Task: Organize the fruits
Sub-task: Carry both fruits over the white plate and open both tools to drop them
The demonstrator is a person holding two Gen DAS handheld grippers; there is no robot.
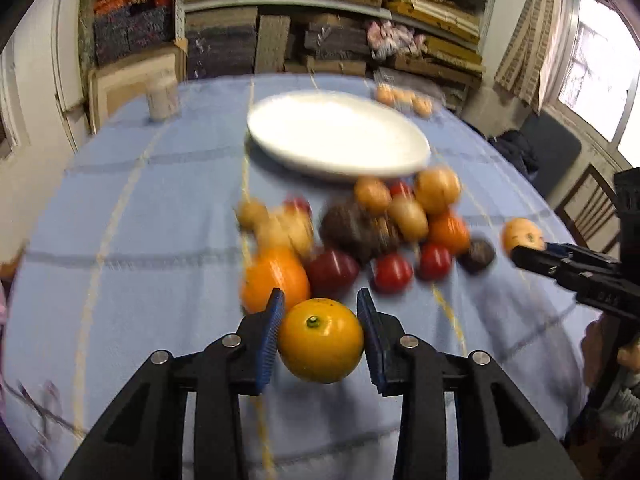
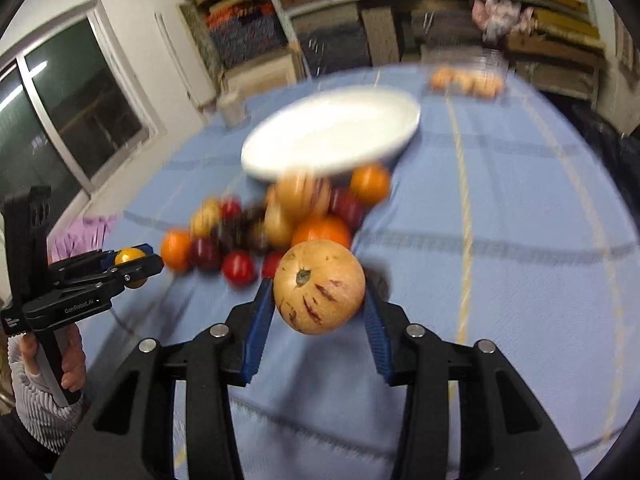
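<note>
White plate (image 1: pixel 280 136), blue checked tablecloth (image 1: pixel 140 208)

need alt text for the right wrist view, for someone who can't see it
The right tongs grip a tan fruit with purple streaks above a blue checked tablecloth. Beyond it lie a blurred pile of fruits and an empty white plate. At far left, the left tongs hold a small yellow-orange fruit.

Plate (image 1: pixel 340 136) sits on desk (image 1: pixel 140 220) at upper centre, fruit pile (image 1: pixel 360 232) just below it, touching its near rim. Left tool (image 1: pixel 320 320) at bottom centre holds one fruit (image 1: pixel 320 340) below the pile. Right tool (image 2: pixel 320 300) holds another fruit (image 2: pixel 320 286), lower centre. Shelves (image 1: pixel 320 20) behind desk.
</note>
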